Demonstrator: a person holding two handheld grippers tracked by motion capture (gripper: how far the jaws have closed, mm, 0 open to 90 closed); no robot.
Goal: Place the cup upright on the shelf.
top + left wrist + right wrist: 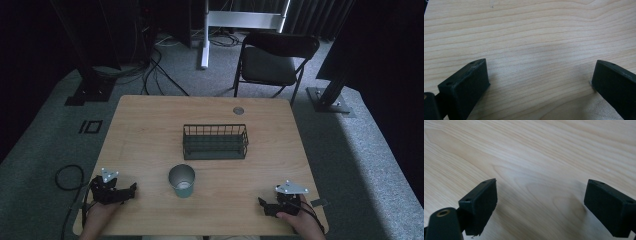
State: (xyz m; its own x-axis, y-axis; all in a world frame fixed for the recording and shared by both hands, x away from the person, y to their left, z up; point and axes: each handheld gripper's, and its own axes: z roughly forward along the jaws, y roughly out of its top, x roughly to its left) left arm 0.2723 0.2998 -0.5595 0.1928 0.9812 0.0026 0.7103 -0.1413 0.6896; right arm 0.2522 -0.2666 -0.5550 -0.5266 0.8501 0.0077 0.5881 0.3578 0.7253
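Observation:
A metal cup (182,181) stands upright near the middle front of the wooden table (145,130). Behind it sits a dark wire basket (215,142). My left gripper (131,190) rests at the front left corner, held by a hand, jaws pointing right toward the cup. In the left gripper view my left gripper (539,82) is open over bare wood, nothing between its jaws. My right gripper (262,205) lies at the front right, jaws pointing left. In the right gripper view my right gripper (540,203) is open wide with only wood grain between its jaws.
A round cable grommet (238,110) sits near the table's far edge. A black folding chair (272,62) stands beyond the table. Cables (67,176) lie on the grey floor at the left. Dark stands flank the table on both sides.

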